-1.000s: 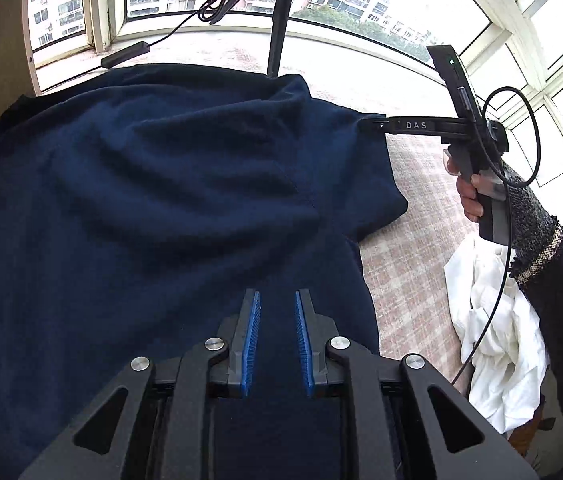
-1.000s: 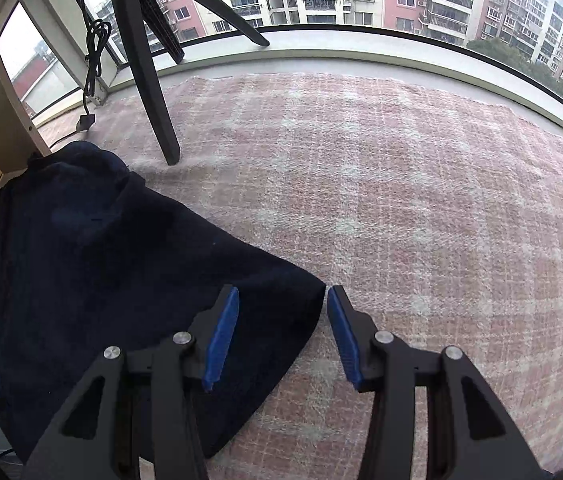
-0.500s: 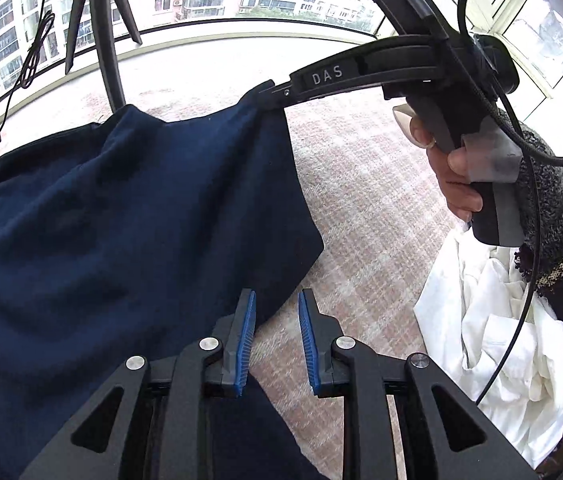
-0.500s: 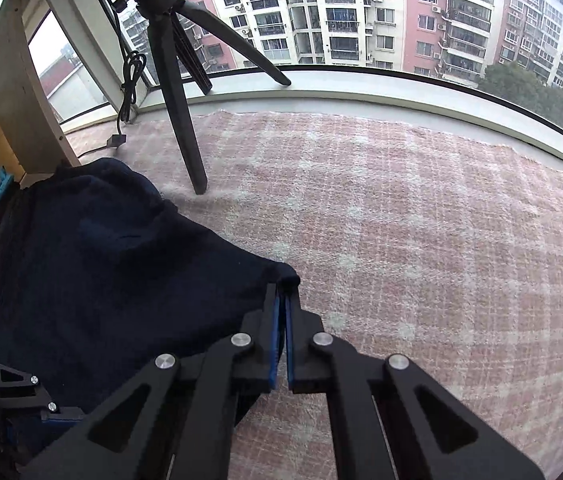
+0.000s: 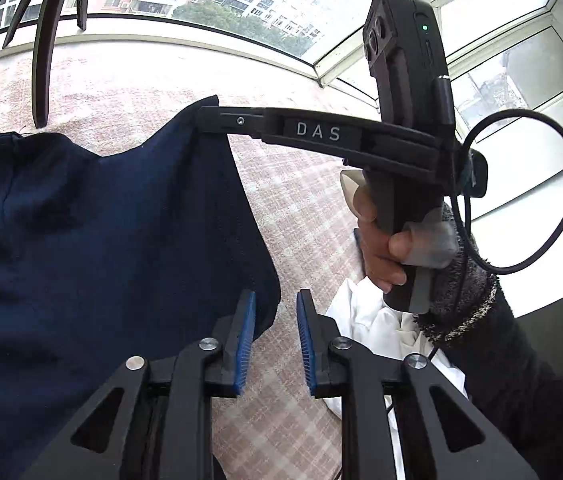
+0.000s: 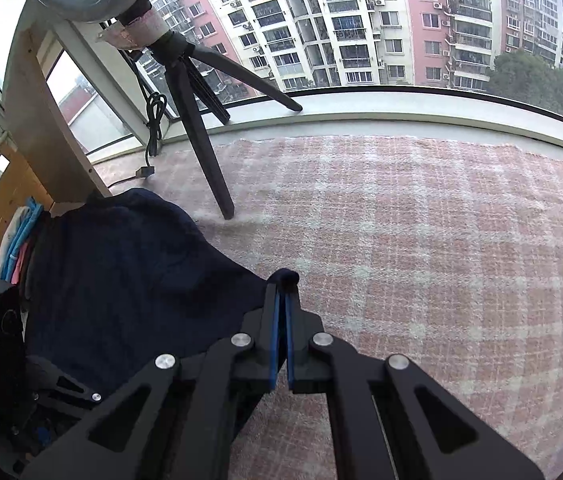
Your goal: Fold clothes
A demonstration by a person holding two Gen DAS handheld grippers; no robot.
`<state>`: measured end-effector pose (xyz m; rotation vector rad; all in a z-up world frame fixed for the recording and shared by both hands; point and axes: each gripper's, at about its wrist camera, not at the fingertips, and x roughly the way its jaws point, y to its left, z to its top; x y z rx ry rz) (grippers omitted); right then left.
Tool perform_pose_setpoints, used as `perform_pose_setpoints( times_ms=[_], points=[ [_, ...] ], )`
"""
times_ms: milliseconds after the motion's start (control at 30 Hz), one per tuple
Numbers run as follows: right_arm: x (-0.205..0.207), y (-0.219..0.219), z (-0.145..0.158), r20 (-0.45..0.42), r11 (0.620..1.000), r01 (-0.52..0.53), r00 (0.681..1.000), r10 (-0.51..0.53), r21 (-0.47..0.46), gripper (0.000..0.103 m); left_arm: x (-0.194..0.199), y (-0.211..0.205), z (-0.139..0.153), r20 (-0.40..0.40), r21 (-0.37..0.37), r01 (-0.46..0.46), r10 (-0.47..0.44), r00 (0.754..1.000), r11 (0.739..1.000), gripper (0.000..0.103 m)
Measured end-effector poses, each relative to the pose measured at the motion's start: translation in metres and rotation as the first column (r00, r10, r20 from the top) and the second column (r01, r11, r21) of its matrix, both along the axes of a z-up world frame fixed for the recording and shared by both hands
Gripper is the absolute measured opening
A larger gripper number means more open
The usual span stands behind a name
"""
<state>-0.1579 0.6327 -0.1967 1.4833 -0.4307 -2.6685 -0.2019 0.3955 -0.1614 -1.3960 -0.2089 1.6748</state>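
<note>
The pink-and-white checked woven cloth [image 6: 441,240] covers the work surface. The navy blue knit garment [image 5: 101,240] lies on its left part, one corner lifted. The right gripper [image 6: 281,308] clamps that corner, jaws closed. The left gripper [image 5: 275,312] hovers beside the garment's edge, jaws apart, holding nothing.

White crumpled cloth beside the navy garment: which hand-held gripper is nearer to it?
Left. The left hand-held gripper hovers open right beside the white cloth; the right hand-held gripper is farther up, shut on the navy garment.
</note>
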Motion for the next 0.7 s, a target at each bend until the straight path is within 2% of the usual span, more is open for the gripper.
perform_pose_setpoints(
  times_ms=[33, 67, 100, 167, 233, 267, 333, 467, 533, 567, 633, 667, 700],
  points=[
    [-0.002, 0.001, -0.005, 0.011, 1.000, 0.002, 1.000, -0.003, 0.019, 0.003, -0.001, -0.005, -0.002, -0.011, -0.040, -0.017, 0.016, 1.000, 0.999, 0.048],
    [-0.004, 0.001, -0.010, 0.021, 0.999, 0.004, 1.000, -0.005, 0.038, 0.003, -0.002, -0.009, -0.006, -0.034, -0.102, -0.042, 0.038, 0.999, 0.994, 0.049],
    [-0.005, 0.002, -0.015, 0.032, 0.998, 0.006, 0.999, -0.008, 0.056, 0.003, 0.000, -0.015, -0.010, -0.043, -0.133, -0.056, 0.051, 0.998, 0.990, 0.049],
    [-0.009, 0.003, -0.025, 0.053, 0.996, 0.010, 0.999, -0.015, 0.094, 0.003, 0.007, -0.031, -0.013, -0.067, -0.158, -0.090, 0.080, 0.995, 0.983, 0.049],
    [-0.013, 0.005, -0.034, 0.071, 0.992, 0.015, 0.997, -0.024, 0.123, 0.003, 0.011, -0.047, -0.013, -0.131, -0.205, -0.130, 0.105, 0.986, 0.970, 0.049],
    [-0.015, 0.005, -0.038, 0.085, 0.992, 0.013, 0.996, -0.024, 0.125, 0.003, 0.010, -0.054, -0.010, -0.166, -0.219, -0.160, 0.125, 0.978, 0.963, 0.049],
    [-0.017, 0.005, -0.042, 0.099, 0.993, 0.007, 0.995, -0.019, 0.121, 0.002, -0.018, -0.065, -0.004, -0.240, -0.247, -0.239, 0.180, 0.954, 0.939, 0.049],
    [-0.013, 0.004, -0.038, 0.085, 0.995, -0.006, 0.996, -0.002, 0.097, 0.003, -0.087, -0.072, 0.003, -0.372, -0.314, -0.375, 0.250, 0.894, 0.872, 0.049],
    [-0.012, 0.003, -0.037, 0.079, 0.996, -0.013, 0.997, 0.006, 0.085, 0.003, -0.107, -0.073, 0.004, -0.419, -0.331, -0.383, 0.229, 0.879, 0.863, 0.049],
    [-0.011, 0.002, -0.036, 0.075, 0.997, -0.016, 0.997, 0.010, 0.079, 0.003, -0.112, -0.066, 0.004, -0.452, -0.340, -0.352, 0.177, 0.875, 0.872, 0.049],
    [-0.009, 0.001, -0.034, 0.068, 0.998, -0.023, 0.997, 0.019, 0.067, 0.003, -0.117, -0.050, 0.002, -0.504, -0.383, -0.254, 0.029, 0.863, 0.888, 0.049],
    [-0.009, 0.002, -0.036, 0.072, 0.998, -0.021, 0.997, 0.017, 0.066, 0.003, -0.119, -0.043, -0.002, -0.515, -0.420, -0.193, -0.058, 0.856, 0.887, 0.049],
    [-0.009, 0.003, -0.038, 0.077, 0.998, -0.022, 0.997, 0.017, 0.064, 0.003, -0.121, -0.035, -0.005, -0.518, -0.462, -0.151, -0.128, 0.846, 0.874, 0.049]
  ],
)
